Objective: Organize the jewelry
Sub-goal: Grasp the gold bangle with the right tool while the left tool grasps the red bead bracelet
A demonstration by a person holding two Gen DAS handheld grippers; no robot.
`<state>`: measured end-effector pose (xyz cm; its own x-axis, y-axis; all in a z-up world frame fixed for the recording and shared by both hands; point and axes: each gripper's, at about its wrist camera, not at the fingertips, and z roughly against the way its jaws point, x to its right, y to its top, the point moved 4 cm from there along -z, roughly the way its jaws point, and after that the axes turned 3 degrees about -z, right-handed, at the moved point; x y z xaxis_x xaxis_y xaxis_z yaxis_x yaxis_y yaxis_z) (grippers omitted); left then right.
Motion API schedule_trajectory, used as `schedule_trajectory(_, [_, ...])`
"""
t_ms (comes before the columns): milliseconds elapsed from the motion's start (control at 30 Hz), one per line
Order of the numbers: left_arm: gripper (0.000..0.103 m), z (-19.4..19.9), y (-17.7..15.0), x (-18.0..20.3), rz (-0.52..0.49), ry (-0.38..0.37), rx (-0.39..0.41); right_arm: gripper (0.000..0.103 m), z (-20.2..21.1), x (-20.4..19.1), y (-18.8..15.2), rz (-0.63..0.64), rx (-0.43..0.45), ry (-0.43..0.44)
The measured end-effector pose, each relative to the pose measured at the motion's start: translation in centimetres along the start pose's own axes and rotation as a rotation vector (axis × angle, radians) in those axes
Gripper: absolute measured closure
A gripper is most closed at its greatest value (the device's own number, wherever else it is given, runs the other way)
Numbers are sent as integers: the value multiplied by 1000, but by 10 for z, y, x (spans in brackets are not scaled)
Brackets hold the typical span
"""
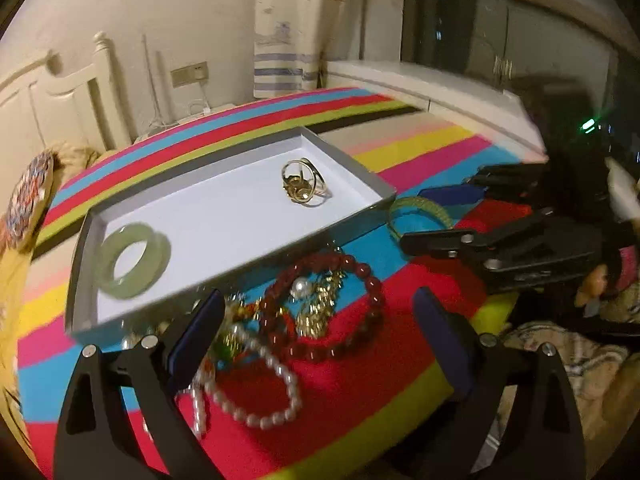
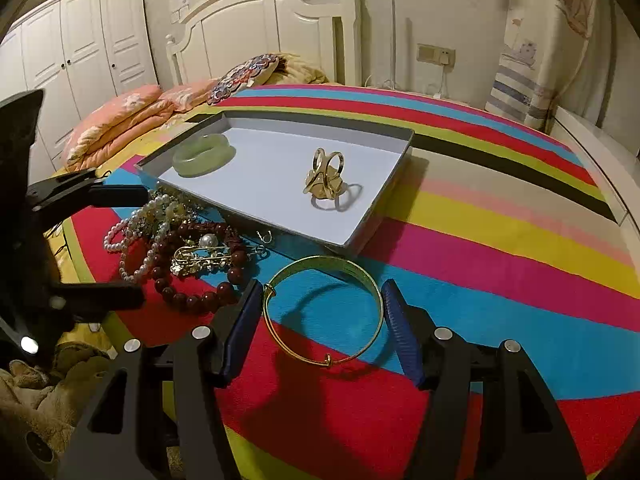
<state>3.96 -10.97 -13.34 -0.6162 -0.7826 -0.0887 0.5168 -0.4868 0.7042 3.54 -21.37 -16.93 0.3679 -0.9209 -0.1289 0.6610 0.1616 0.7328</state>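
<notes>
The right gripper point(image 2: 322, 320) sits lowest in its own view, its blue pads point(image 2: 240, 326) pressed against either side of a gold bangle point(image 2: 324, 312), so it is grasping the bangle, which lies flat on the striped bedspread point(image 2: 500, 248) just off the near edge of the grey tray point(image 2: 380, 204). Beside the bangle, along that same near edge, lies a tangled heap: a dark red bead bracelet point(image 2: 192, 300), a pearl strand point(image 2: 132, 236) and a gold safety-pin brooch point(image 2: 204, 256). The left gripper point(image 1: 320, 340) hangs over this heap with its jaws spread wide and nothing between the pads, released. Inside the tray, a pale green jade bangle point(image 1: 134, 258) rests near one end wall, and a cluster of gold rings point(image 1: 304, 182) stands towards the opposite end, well apart from it. Beyond the bedspread are peach pillows point(image 2: 120, 120), a white headboard point(image 2: 264, 28) and a white wardrobe point(image 2: 80, 44).
</notes>
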Motion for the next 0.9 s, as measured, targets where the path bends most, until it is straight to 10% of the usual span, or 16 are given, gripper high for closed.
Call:
schedule_trajectory(333, [10,-51,1,1,-62,-53,-115,44,6,6,2,-29,24,5])
schedule_trajectory(500, [50,-46,4,-1,-37,-99,-95,44,10,11,3,-46,38,2])
schedule_trajectory(800, [31,-24,11,-24,155,-305,-19,43,11,9,3,-46,42,4])
schedule_trajectory(900, [60,-24,13,-33,148,-265,-40,43,10,9,3,-46,41,3])
